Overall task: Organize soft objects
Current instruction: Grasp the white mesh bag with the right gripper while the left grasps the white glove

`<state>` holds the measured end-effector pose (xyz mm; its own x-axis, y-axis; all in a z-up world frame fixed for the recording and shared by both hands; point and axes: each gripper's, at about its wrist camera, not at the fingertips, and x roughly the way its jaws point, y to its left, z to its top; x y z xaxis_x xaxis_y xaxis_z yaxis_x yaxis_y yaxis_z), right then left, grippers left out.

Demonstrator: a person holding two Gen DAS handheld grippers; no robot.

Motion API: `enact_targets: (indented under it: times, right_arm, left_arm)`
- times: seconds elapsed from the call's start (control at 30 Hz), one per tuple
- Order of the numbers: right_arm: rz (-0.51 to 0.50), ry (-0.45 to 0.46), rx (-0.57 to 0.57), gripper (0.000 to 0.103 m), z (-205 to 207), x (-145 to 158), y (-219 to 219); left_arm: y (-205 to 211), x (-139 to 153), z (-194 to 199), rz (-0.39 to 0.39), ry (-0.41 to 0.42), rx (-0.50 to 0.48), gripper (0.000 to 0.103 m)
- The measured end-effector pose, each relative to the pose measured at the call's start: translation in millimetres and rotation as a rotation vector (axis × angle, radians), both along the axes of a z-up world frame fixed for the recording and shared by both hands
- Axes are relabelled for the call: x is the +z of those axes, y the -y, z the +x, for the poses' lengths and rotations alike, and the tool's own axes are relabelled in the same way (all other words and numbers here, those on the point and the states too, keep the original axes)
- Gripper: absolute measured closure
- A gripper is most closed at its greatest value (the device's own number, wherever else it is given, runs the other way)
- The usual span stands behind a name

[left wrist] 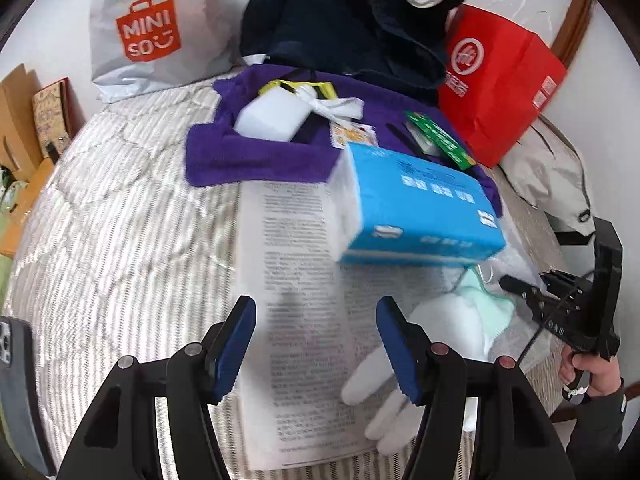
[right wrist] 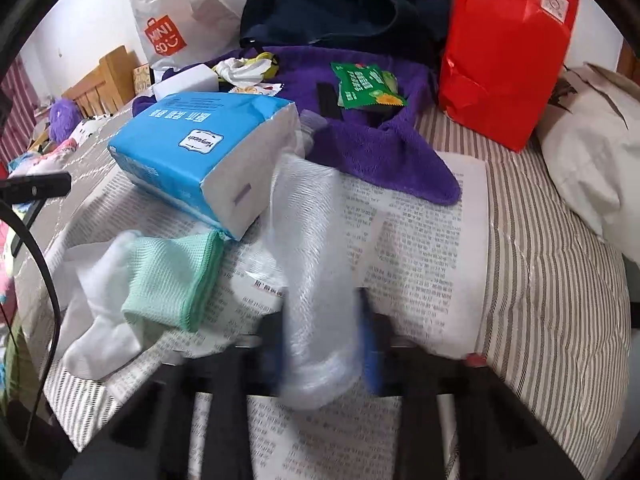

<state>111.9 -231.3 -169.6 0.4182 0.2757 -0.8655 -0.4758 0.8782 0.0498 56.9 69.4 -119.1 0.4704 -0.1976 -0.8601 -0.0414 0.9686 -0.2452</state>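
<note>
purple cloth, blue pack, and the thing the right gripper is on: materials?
Purple cloth: looks like plush terry or microfibre, matte with a fuzzy nap. Blue pack: glossy thin plastic film, creased at the white end, probably over soft tissues. Clear wrap in the right gripper: translucent plastic with a fine grid texture, possibly bubble wrap; motion blur leaves it open.

Left tool (left wrist: 316, 344) open over a printed paper sheet (left wrist: 296, 320) on the striped bed (left wrist: 120, 232), blue-padded fingers (left wrist: 236, 348) wide apart, nothing between them. Just beside the right finger, a white glove (left wrist: 376, 392) and a mint mesh cloth (left wrist: 484, 300). Ahead, a blue tissue pack (left wrist: 416, 208) overlapping a purple towel (left wrist: 256, 156) carrying a white box (left wrist: 272, 116) and a green packet (left wrist: 440, 140). Behind, a Miniso bag (left wrist: 156, 28), dark clothing (left wrist: 344, 20), a red bag (left wrist: 500, 84). At far right, right tool (left wrist: 520, 288), blurred, hand-held.
</note>
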Motion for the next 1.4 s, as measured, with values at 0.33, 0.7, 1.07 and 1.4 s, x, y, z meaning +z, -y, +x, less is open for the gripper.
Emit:
enact_targets:
  times: [0.33, 0.7, 1.07, 1.4]
  right_arm:
    - [0.071, -0.063, -0.121, 0.091, -13.8, 8.6, 19.3]
    - [0.115, -0.075, -0.258, 0.091, -40.1, 27.1, 58.7]
    - [0.136, -0.059, -0.285, 0.091, -67.8, 46.9, 73.9]
    - [0.139, -0.073, -0.294, 0.091, -79.2, 51.4, 75.0]
  left_arm:
    - [43.2, 0.2, -7.0, -0.029, 0.021, -0.143, 0.042]
    - [99.7, -15.0, -6.0, -0.026, -0.002, -0.264, 0.039]
    - [138.9, -32.3, -13.0, 0.142, 0.028, -0.287, 0.038]
    - [123.9, -30.3, -15.6, 0.111, 0.059, -0.205, 0.084]
